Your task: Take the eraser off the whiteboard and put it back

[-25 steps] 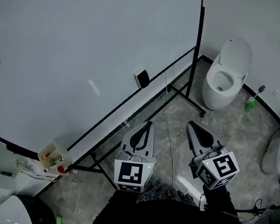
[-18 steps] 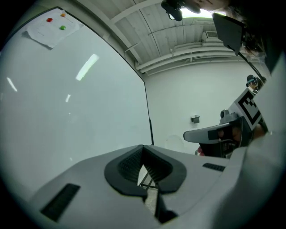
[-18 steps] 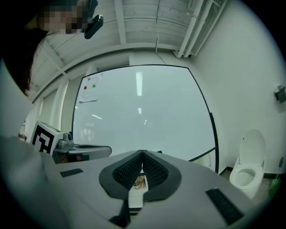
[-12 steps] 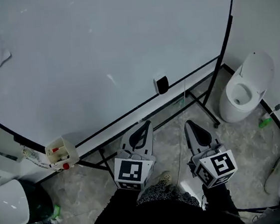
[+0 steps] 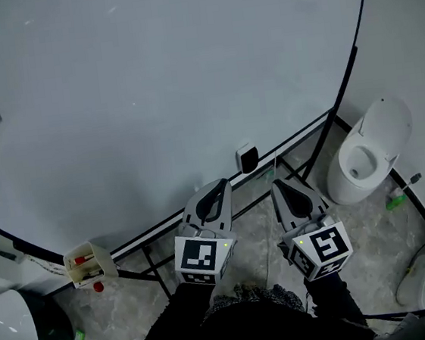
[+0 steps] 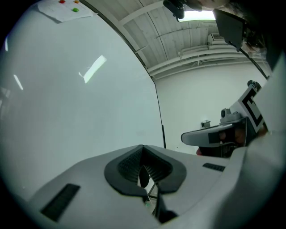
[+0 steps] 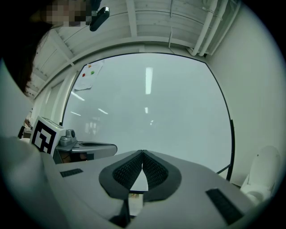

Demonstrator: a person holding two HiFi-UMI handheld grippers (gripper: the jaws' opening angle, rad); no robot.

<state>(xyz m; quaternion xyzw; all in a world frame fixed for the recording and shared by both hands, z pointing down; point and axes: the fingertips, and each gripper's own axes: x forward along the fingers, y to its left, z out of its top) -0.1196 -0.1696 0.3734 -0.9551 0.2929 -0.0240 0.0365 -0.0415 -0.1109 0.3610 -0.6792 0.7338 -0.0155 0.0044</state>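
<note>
Presently, the left tongs (image 5: 216, 187) and right tongs (image 5: 281, 186) are hovering side by side, both closed and empty, while the eraser (image 5: 247, 157) is clinging to the whiteboard (image 5: 151, 96) near its bottom edge, just beyond them.

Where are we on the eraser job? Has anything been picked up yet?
Nothing looks done yet: the eraser sits on the whiteboard, near its bottom edge. In hand: nothing. The left gripper and right gripper are both shut and empty, held short of the board and below the eraser in the head view. Left to do: open a gripper, take the eraser off, then put it back.
</note>
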